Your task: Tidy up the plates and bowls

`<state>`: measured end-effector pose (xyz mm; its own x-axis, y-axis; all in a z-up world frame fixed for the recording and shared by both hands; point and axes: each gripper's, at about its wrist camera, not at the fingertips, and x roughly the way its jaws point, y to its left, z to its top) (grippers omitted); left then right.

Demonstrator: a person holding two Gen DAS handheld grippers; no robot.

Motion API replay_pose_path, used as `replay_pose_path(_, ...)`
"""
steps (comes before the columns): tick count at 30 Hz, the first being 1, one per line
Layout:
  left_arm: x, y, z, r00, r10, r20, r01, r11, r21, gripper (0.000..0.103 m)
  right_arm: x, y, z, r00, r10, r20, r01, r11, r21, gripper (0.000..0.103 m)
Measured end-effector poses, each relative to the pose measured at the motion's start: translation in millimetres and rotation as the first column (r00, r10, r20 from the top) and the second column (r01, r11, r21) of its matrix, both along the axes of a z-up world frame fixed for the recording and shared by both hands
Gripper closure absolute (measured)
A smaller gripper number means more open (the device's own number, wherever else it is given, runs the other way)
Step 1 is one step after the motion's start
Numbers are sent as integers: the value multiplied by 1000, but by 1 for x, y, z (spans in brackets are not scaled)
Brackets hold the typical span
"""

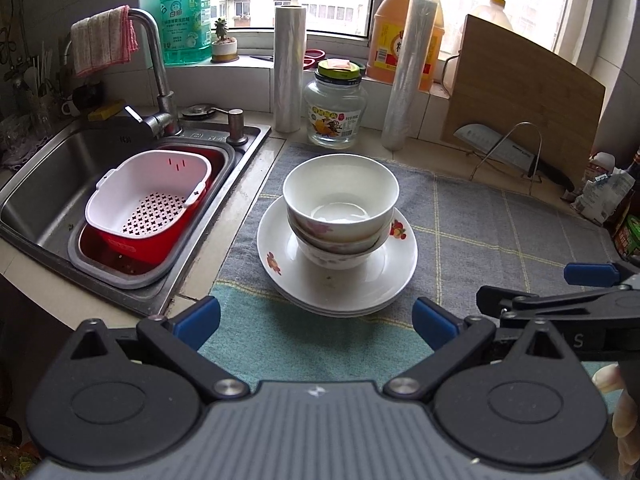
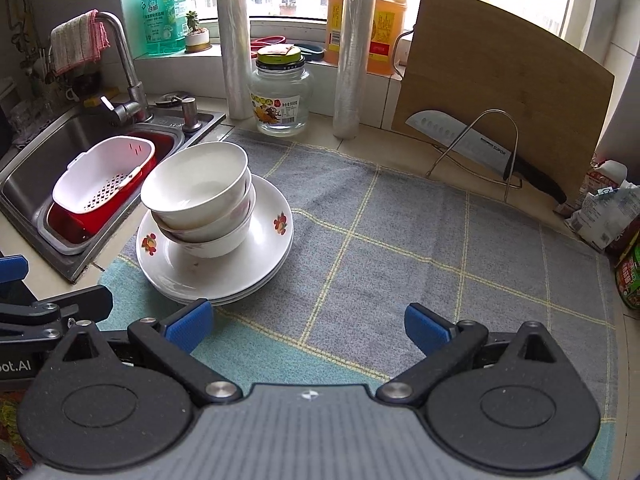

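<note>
Three nested bowls (image 1: 341, 216) sit on stacked plates (image 1: 336, 276) on the counter's cloth (image 2: 400, 240), beside the sink (image 1: 48, 168). My left gripper (image 1: 316, 316) and right gripper (image 2: 306, 324) are spread, empty. I'd approach the top rim squarely.

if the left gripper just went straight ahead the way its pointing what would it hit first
Probably the stack of plates, whose near rim lies just ahead between the open left gripper fingers; the bowls sit behind. Height is unclear.
</note>
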<state>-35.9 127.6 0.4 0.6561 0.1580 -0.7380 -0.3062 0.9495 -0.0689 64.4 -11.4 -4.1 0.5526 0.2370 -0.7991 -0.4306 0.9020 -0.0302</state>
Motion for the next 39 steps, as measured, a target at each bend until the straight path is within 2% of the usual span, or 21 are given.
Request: replay_pose_path(39, 0, -7, 6, 1000, 0, 8, 0, 1000, 12, 2, 1, -2, 3, 1000, 2, 20, -2, 1000, -19, 0)
